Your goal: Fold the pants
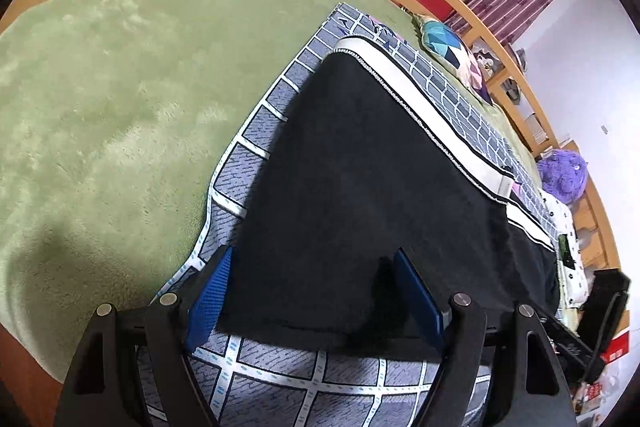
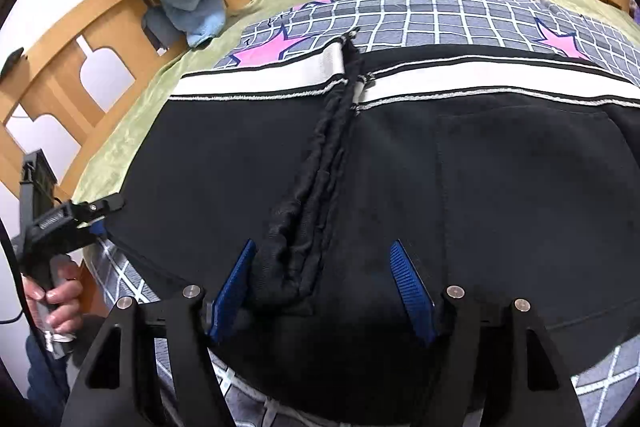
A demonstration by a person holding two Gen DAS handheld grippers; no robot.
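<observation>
While flat, pants (image 2: 460,187) btw. open tongs (image 2: 324,291)

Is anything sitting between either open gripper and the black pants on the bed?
Nothing visible. The left gripper and right gripper both sit open directly over the black pants, with only the pants' bunched waistband between the right jaws.

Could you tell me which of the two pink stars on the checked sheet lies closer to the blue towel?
The pink star on the left, beside the pants' white stripe end; the other star lies far right.
</observation>
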